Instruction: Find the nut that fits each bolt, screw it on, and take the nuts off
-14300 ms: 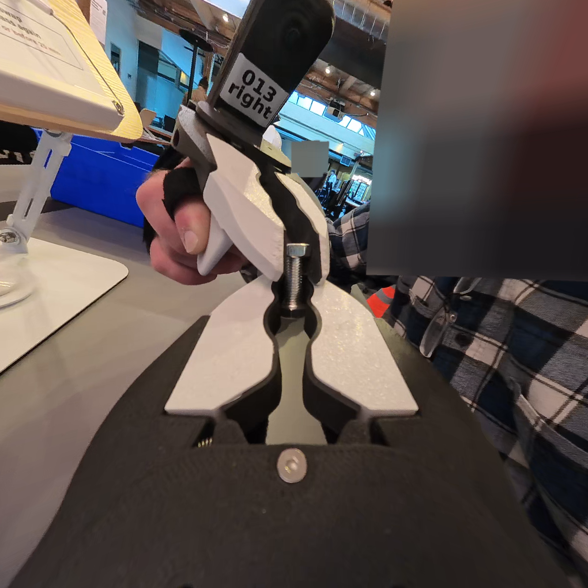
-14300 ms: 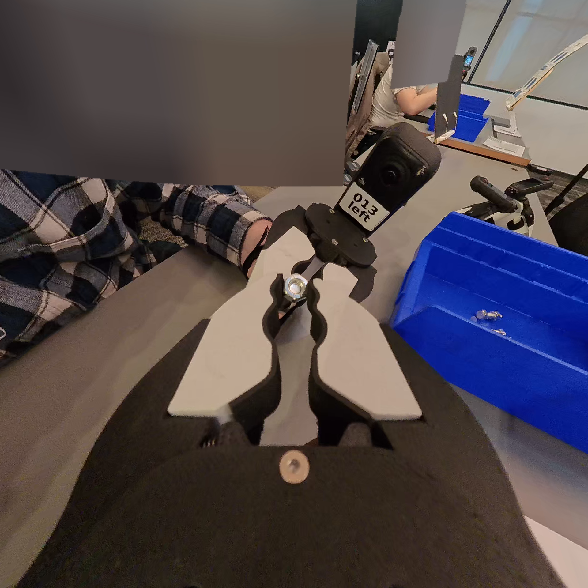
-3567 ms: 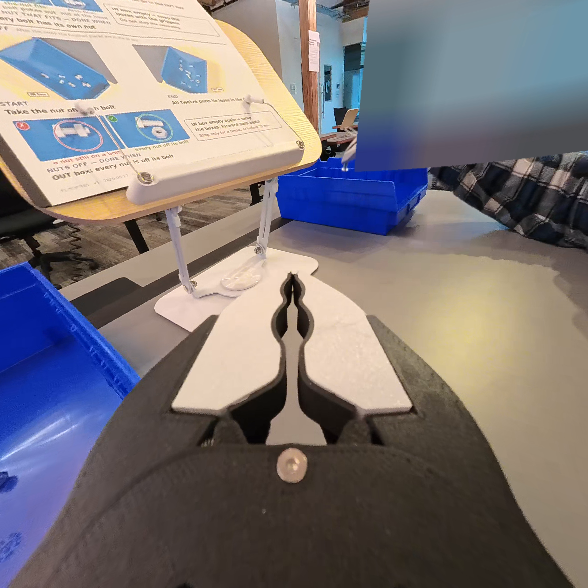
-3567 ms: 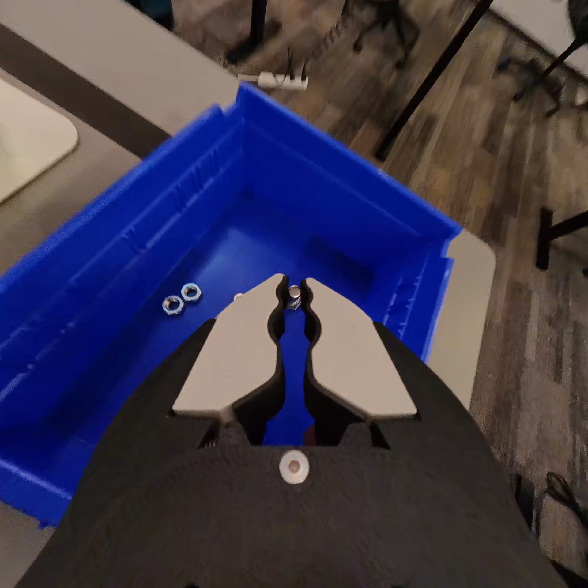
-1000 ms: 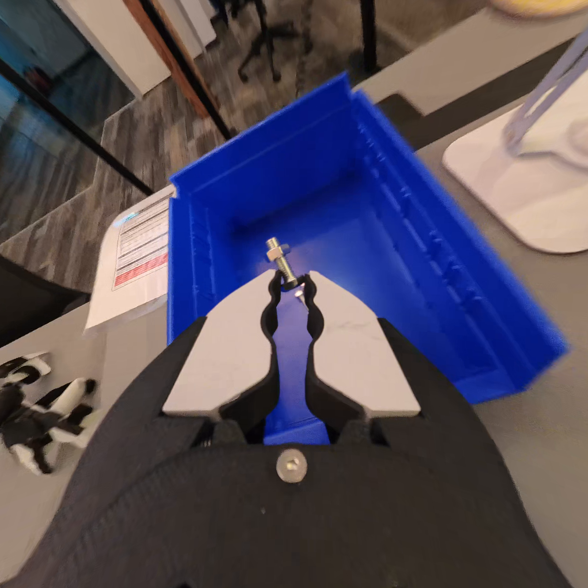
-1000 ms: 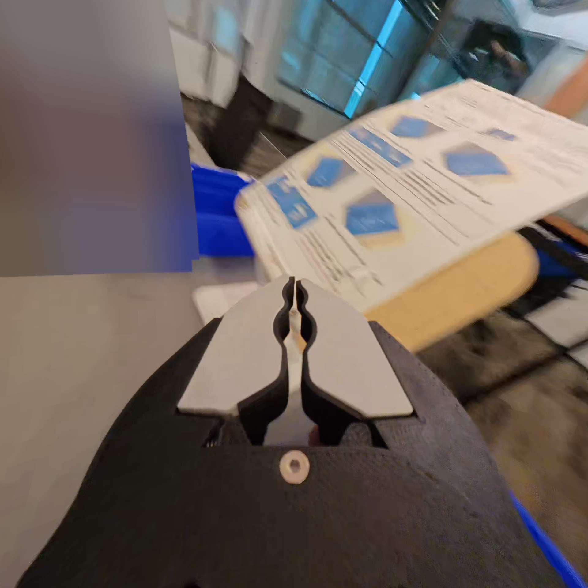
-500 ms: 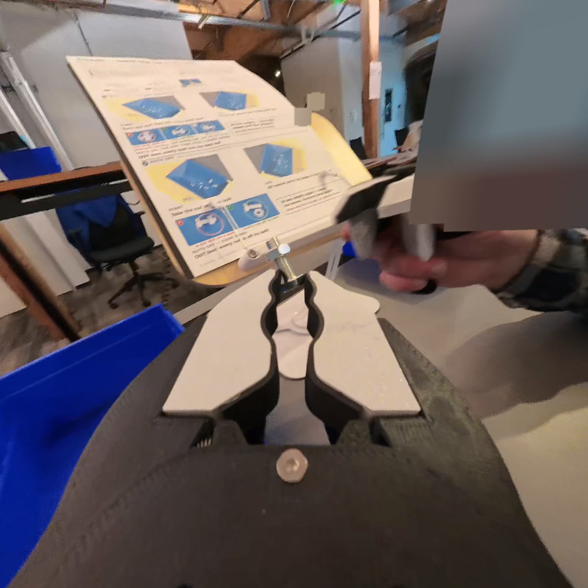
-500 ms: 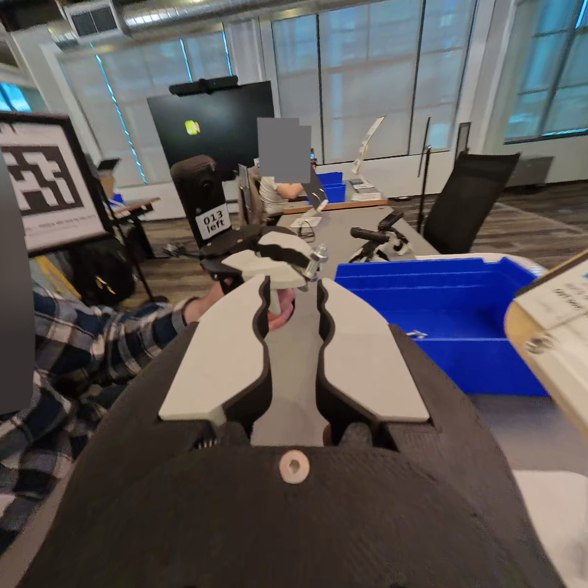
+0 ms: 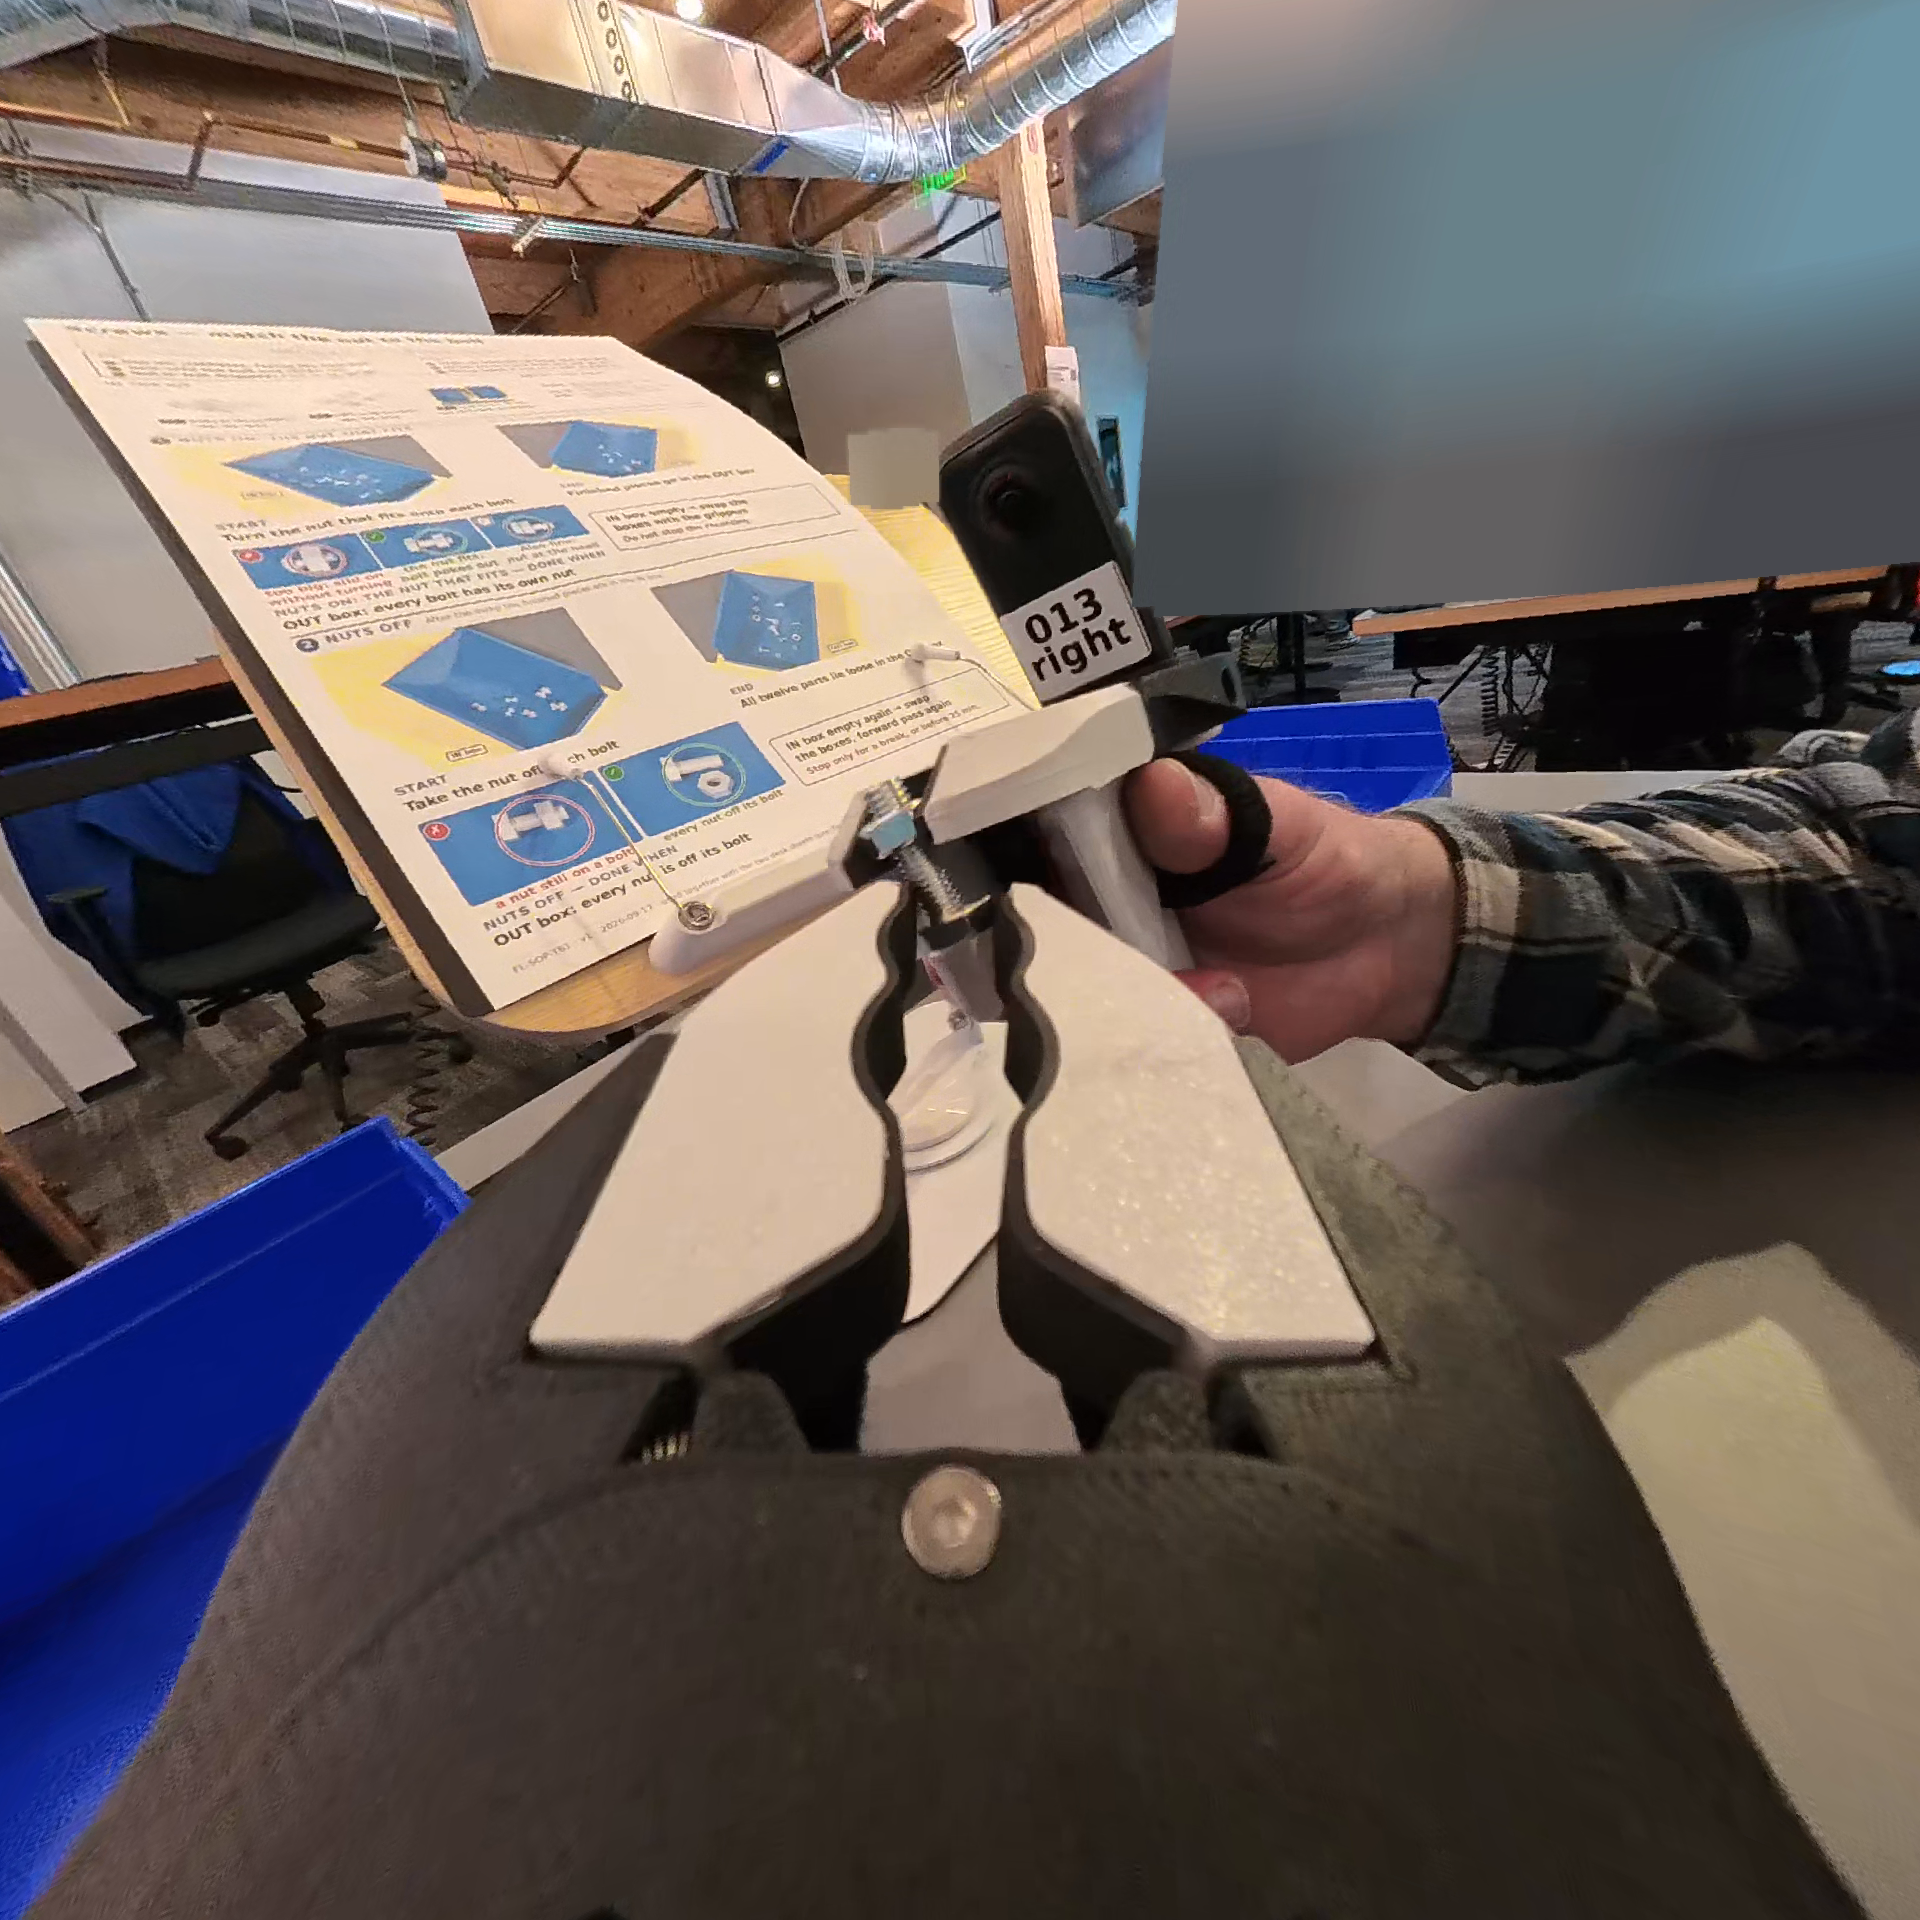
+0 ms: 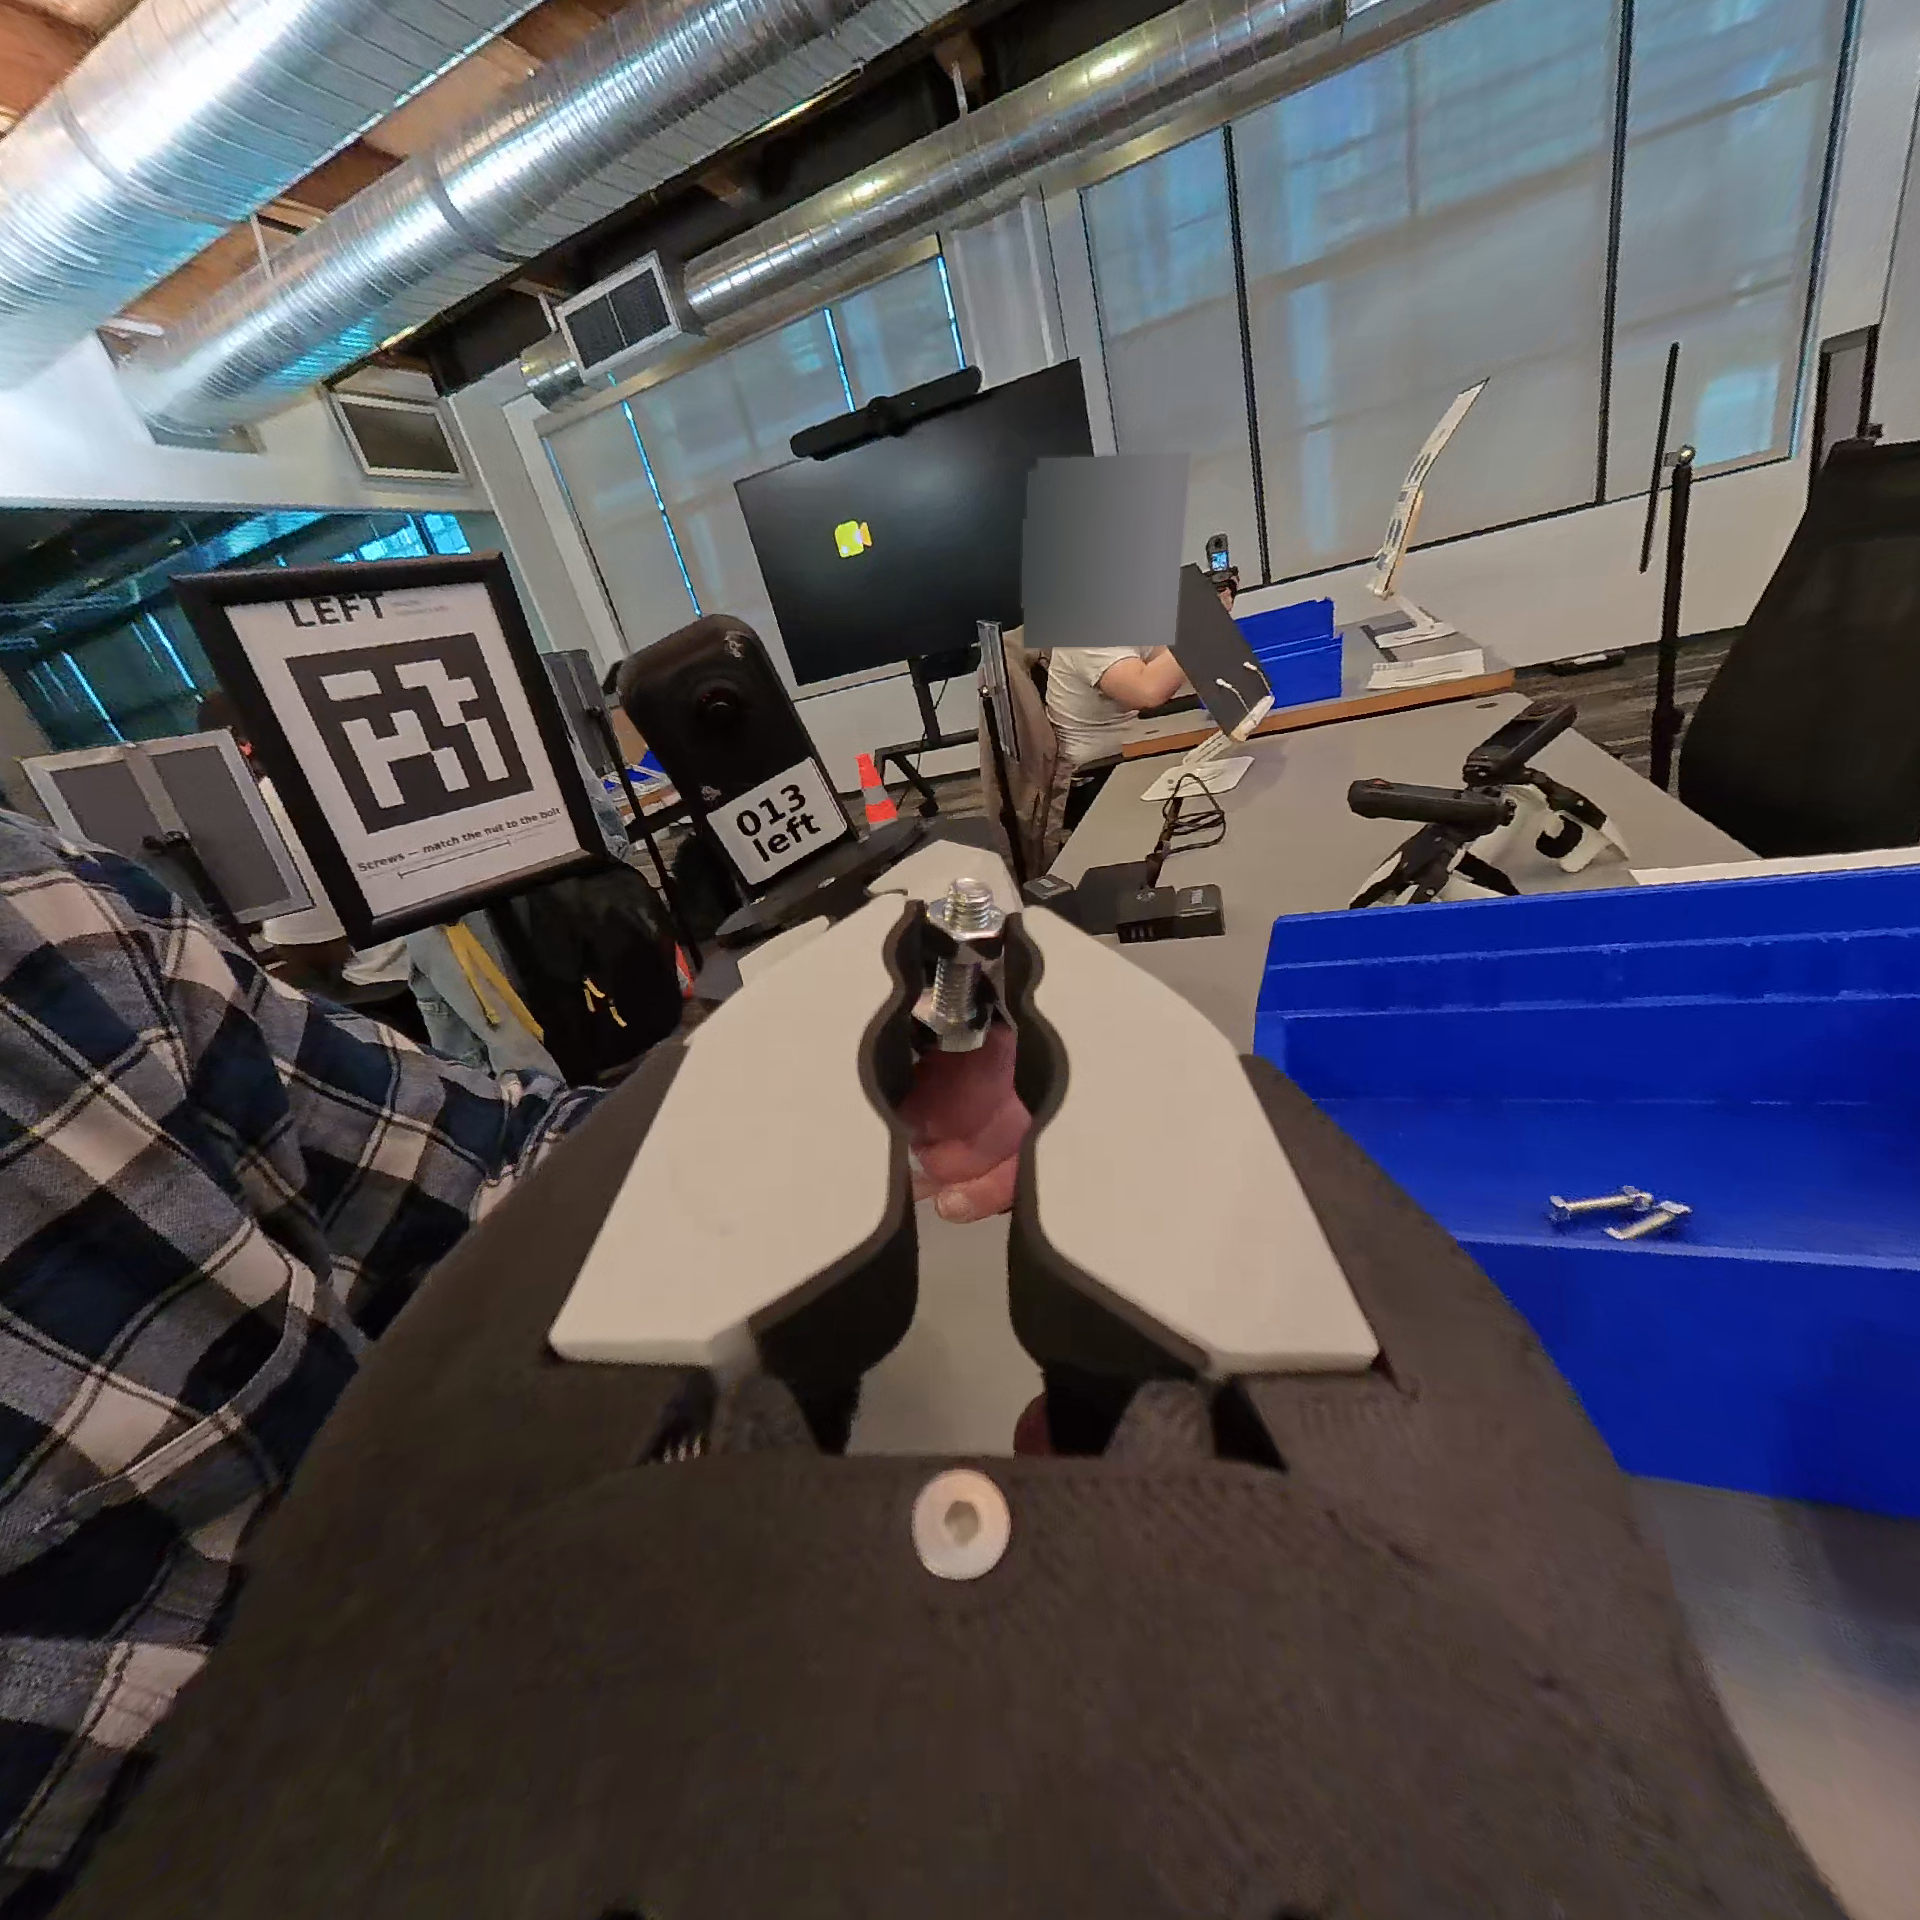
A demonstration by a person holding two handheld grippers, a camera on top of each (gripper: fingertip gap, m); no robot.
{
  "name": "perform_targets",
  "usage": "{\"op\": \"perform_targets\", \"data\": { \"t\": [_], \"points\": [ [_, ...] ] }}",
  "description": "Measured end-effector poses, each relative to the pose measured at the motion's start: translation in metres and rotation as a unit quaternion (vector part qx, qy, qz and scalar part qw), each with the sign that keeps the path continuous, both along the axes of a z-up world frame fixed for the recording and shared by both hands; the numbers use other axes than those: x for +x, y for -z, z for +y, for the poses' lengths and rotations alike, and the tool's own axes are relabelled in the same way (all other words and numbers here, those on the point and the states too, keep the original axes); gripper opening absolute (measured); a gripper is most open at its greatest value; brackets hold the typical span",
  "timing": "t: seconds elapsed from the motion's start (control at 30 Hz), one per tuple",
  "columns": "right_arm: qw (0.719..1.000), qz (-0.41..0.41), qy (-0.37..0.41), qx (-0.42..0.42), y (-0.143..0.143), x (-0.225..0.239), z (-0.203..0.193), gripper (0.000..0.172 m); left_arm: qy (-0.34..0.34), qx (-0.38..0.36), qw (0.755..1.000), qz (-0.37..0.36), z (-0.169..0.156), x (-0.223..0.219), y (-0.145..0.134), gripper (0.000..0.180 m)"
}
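In the left wrist view my left gripper [image 9: 951,920] is shut on the head end of a silver bolt [image 9: 928,878], which points up and away. A silver nut [image 9: 891,828] sits on its thread near the tip. My right gripper [image 9: 896,831] reaches in from the right, its fingertips on either side of that nut. In the right wrist view my right gripper [image 10: 962,935] is shut on the nut [image 10: 964,928]. The bolt [image 10: 954,987] runs down behind it to the head. The left gripper [image 10: 810,883] shows beyond it.
An instruction board [image 9: 468,644] on a stand rises behind the bolt. One blue bin [image 9: 156,1371] is at the lower left, and another [image 10: 1558,1049] at the right holds two loose bolts [image 10: 1616,1210]. A person's hand [image 9: 1309,894] and plaid sleeve [image 10: 156,1143] are close by. The grey table [image 9: 1662,1195] lies below. The grippers are tip to tip, or close to it.
My left gripper lifted the bolt with its nut out of the blue bin and held it up. My right gripper, open half a second ago, came in and closed on the nut.
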State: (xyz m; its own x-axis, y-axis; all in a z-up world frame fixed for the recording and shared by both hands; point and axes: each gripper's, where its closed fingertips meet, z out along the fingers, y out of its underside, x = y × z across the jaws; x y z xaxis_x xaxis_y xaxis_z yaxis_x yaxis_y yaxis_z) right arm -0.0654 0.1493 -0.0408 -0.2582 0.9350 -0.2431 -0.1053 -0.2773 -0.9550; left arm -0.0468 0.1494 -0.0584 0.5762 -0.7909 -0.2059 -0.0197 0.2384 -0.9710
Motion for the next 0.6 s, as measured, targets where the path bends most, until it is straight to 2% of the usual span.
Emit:
{"op": "perform_targets", "data": {
  "t": [0.1, 0.17, 0.27, 0.47, 0.6],
  "points": [
    [1.000, 0.004, 0.012, 0.024, -0.002, 0.003, 0.000, 0.015, 0.009, -0.007, 1.000, -0.014, -0.001, 0.000, -0.002, 0.015],
    [0.999, 0.008, 0.015, 0.041, -0.004, 0.005, -0.001, 0.015, 0.009, -0.026, 0.999, -0.018, 0.001, -0.001, -0.001, 0.031],
    [0.998, 0.005, 0.023, 0.066, -0.003, 0.006, 0.001, 0.015, 0.032, -0.058, 0.997, -0.026, 0.001, 0.001, 0.002, 0.036],
    [0.996, -0.002, 0.011, 0.088, 0.009, 0.002, -0.002, 0.015, 0.067, -0.121, 0.990, -0.011, 0.000, 0.013, 0.016, 0.027],
    [0.996, -0.002, 0.000, 0.090, 0.012, 0.002, -0.004, 0.015, 0.076, -0.129, 0.989, -0.021, 0.000, 0.011, 0.016, 0.021]
  ]
}}
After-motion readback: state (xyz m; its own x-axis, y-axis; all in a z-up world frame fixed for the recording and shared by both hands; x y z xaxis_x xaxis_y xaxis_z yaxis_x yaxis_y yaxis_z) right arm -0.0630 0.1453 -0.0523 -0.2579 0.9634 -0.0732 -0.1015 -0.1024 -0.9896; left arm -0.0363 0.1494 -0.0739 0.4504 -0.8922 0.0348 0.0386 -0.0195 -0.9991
